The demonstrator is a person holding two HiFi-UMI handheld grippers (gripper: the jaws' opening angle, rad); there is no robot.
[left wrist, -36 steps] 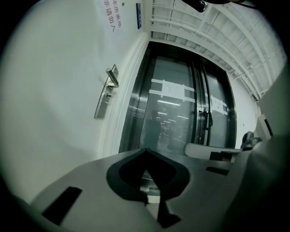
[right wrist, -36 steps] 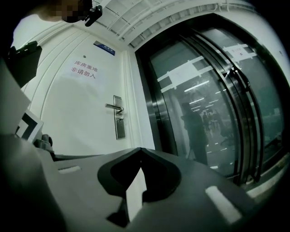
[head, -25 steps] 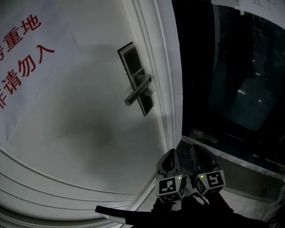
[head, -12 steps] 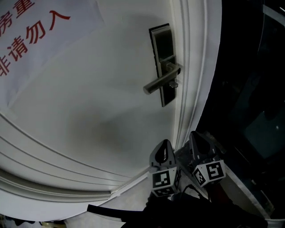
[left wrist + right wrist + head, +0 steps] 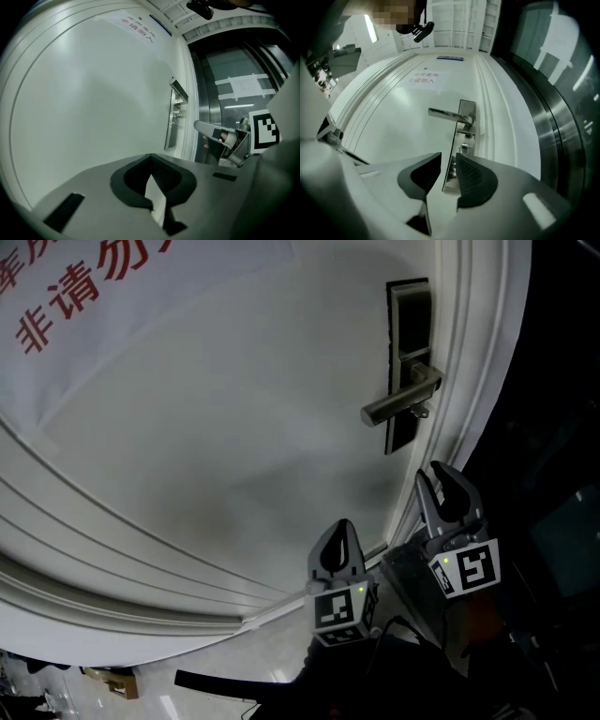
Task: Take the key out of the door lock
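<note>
At the door's [image 5: 234, 427] upper left corner hangs a paper sign [image 5: 84, 296] with red characters. Lower down, the left hand-held gripper [image 5: 338, 532] has its jaws pressed together on nothing. Near the door's right edge the key [image 5: 463, 149] sits in the lock plate [image 5: 410, 310] under the lever handle [image 5: 394, 407], and the right hand-held gripper [image 5: 444, 482] below has its jaws slightly spread and empty.

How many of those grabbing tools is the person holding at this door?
2. The left hand-held gripper is low in front of the door, jaws together. The right hand-held gripper is higher, just below the lock plate, jaws slightly apart.
</note>
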